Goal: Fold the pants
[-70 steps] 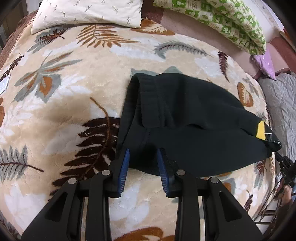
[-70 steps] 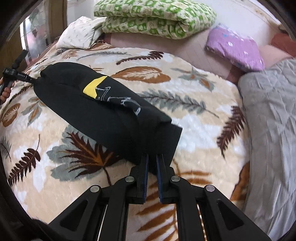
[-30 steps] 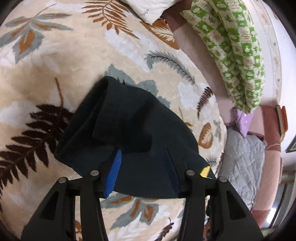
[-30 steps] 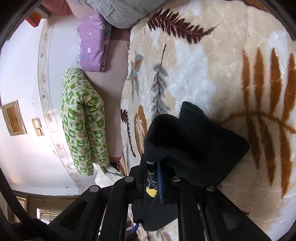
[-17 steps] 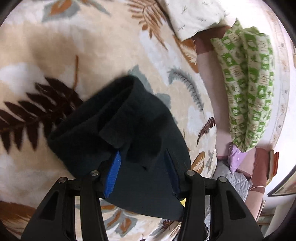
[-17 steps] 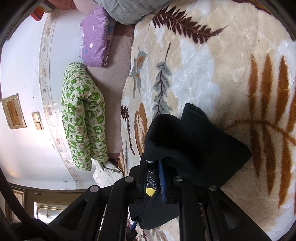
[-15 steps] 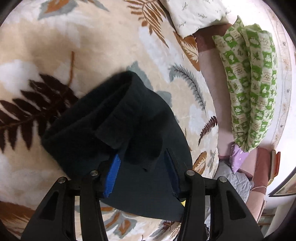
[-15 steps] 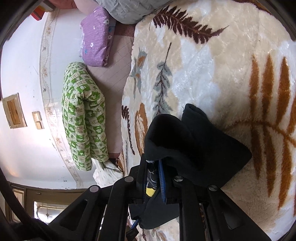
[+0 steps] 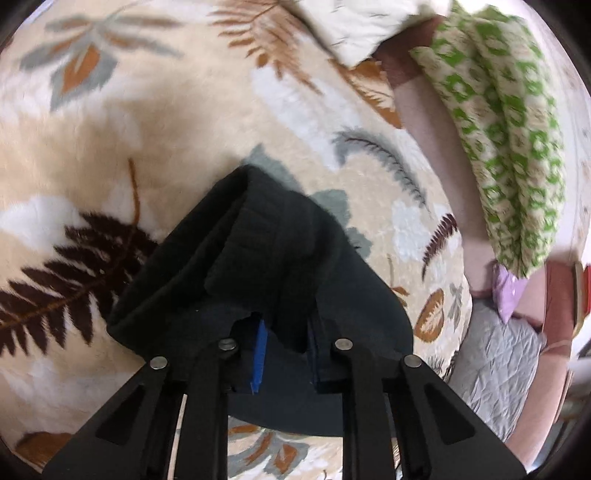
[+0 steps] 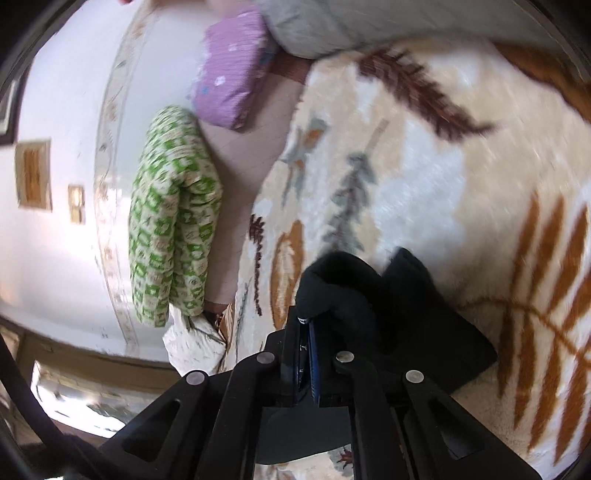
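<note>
The black pants (image 9: 258,258) lie bunched on the leaf-patterned blanket (image 9: 147,129), ribbed waistband toward the upper left. In the left wrist view my left gripper (image 9: 286,350) is closing, and a fold of the black cloth hangs pinched between its blue pads. In the right wrist view my right gripper (image 10: 306,354) is shut on another part of the pants (image 10: 406,314). That cloth bulges up over the fingertips and drapes off to the right. Both views are motion-blurred, and the far part of the pants is hidden under the grippers.
A folded green-and-white quilt (image 9: 509,129) and a white pillow (image 9: 362,26) lie along the bed's far edge. A purple pillow (image 10: 232,70) and a grey quilt (image 9: 495,354) sit at the side. A white wall (image 10: 55,240) stands behind the bed.
The left jaws, wide apart over the cloth before, have drawn in on a fold of the pants. The right view has rolled, and its pads have pressed tighter on the cloth.
</note>
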A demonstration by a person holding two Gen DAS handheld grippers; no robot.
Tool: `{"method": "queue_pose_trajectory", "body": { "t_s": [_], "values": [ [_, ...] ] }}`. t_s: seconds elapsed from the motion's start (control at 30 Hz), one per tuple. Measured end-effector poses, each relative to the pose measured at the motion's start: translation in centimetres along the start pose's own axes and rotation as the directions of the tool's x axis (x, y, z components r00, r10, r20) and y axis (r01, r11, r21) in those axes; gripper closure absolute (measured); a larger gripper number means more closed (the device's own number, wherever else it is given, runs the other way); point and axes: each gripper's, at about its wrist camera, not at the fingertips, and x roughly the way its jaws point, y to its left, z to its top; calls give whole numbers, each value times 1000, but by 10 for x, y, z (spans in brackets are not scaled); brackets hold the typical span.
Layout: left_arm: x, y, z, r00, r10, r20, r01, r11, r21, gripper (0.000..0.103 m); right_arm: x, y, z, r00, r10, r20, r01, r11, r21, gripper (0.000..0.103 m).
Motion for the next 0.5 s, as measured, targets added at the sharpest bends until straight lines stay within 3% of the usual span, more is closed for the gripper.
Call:
{"method": "queue_pose_trajectory", "body": {
  "t_s": [0.13, 0.27, 0.5],
  "values": [
    [-22, -11, 2, 998, -2, 56, -2, 997, 71, 89, -9, 38, 3, 1000, 6, 15, -3, 985, -174, 99],
    [-34, -8, 0, 995, -12, 103, 0, 994, 114, 89, -23, 61, 2, 998, 15, 61, 8, 934, -356, 99],
    [-11, 17, -18, 998, 59, 38, -64, 986, 155, 89, -19, 31, -13, 1000, -30, 3, 29, 939, -344, 99]
  ]
}}
